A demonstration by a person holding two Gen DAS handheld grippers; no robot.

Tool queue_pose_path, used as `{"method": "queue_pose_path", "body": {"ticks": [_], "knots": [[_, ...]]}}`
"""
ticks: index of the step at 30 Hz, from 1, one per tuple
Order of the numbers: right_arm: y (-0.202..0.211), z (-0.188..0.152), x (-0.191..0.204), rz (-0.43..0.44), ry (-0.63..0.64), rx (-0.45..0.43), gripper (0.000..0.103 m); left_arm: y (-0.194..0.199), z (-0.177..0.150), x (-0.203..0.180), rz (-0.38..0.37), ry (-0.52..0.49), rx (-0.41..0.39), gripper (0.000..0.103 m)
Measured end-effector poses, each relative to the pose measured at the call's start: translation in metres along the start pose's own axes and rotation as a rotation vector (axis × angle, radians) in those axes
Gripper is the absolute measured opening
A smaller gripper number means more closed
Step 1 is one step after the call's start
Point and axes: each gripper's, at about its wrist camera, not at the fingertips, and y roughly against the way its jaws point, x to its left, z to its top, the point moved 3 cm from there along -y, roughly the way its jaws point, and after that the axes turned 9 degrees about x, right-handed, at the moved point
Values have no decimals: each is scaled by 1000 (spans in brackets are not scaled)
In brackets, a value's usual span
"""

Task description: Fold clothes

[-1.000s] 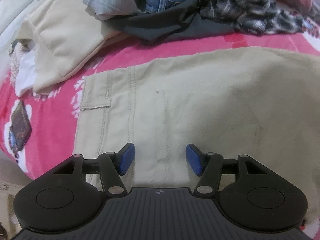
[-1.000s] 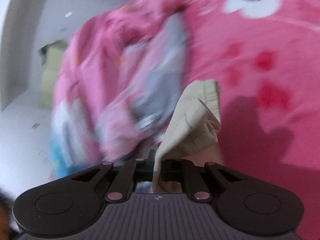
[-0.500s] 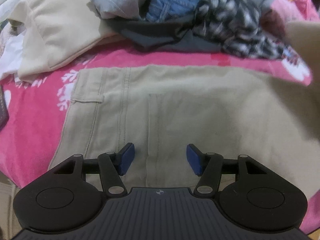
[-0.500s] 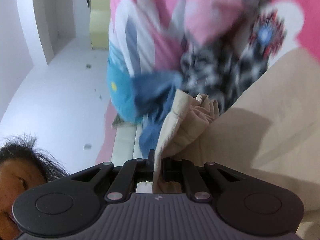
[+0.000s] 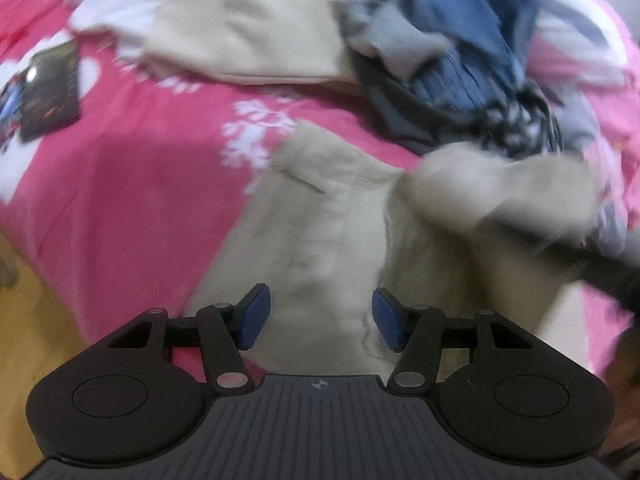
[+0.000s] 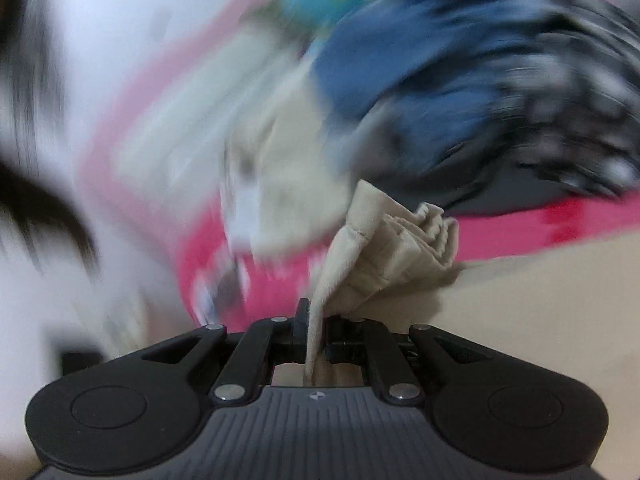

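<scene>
Here, right gripper (image 6: 316, 334) clenched on a bunched hem of the beige trousers (image 6: 394, 252), cloth pinched between nearly closed jaws and rising in crumpled folds just beyond them; rest of that garment spread flat at lower right of the right wrist view; everything past it heavily blurred. Left gripper (image 5: 321, 317) released, blue pads (image 5: 254, 316) standing apart with nothing pressed between them, poised over the beige trousers (image 5: 320, 240) without visible contact; garment lying on the pink floral bedspread (image 5: 132, 176), one pocket flap showing near its far edge, a lifted fold of it smeared by blur at right, a dark bar crossing there, too blurred to identify. Farther out, a cream garment (image 5: 248, 28) spread at upper centre; a heap of blue, grey and checked clothes (image 5: 472, 64) just beside it at upper right; a dark flat packet (image 5: 50, 88) on the bedspread at far left, well apart from the trousers.
</scene>
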Motion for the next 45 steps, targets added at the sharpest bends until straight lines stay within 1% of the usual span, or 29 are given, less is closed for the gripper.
{"method": "queue_pose_path", "body": {"ticks": [2,3,4,5,6,8,10,12,14,18,20,22,24,26,29,34,37,39,40,42,43,44,45], "knots": [[-33,-19,33,-138,223,123,11,5,-1,10,-5,15,5,57],[-39,-26,42,-170,283,143,12,8,-1,15,-8,22,7,57],[-45,-33,51,-199,339,159,15,11,-2,19,-11,29,10,57],[-44,-36,54,-197,347,158,18,14,-3,24,-14,36,12,57],[-41,-37,53,-180,325,160,19,15,-4,29,-18,41,13,57],[-36,-33,51,-153,287,162,19,19,-5,38,-39,52,11,57],[-37,-31,50,-149,294,159,19,23,-6,45,-61,67,6,57],[-49,-21,51,-152,334,169,19,26,-6,51,-86,88,-1,57],[-61,-14,55,-138,397,158,19,27,-4,57,-125,122,-6,57],[-72,-27,72,-197,567,159,16,27,1,65,-174,179,-13,57],[-72,-31,77,-223,603,145,9,26,1,69,-174,196,-16,57],[-65,-27,82,-231,599,99,6,27,1,74,-163,207,-21,57],[-57,-21,88,-236,588,49,6,30,1,81,-163,219,-34,57],[-57,-18,94,-243,595,28,6,32,2,87,-157,236,-44,57],[-68,-22,99,-248,632,34,6,35,3,97,-139,254,-52,57],[-66,-25,110,-263,724,-19,6,39,3,105,-118,248,-62,57],[-77,-39,116,-258,802,11,6,37,2,106,-112,242,-59,57],[-94,-51,115,-257,848,98,6,36,2,105,-111,242,-57,57],[-96,-56,117,-269,875,106,7,36,2,104,-111,237,-58,57],[-89,-53,119,-259,855,104,10,38,4,101,-117,225,-63,57],[-85,-52,121,-253,842,103,15,39,6,100,-122,220,-65,57],[-80,-50,121,-227,813,110,18,39,7,99,-126,216,-66,57],[-73,-48,121,-204,784,116,19,39,9,97,-131,211,-68,57]]}}
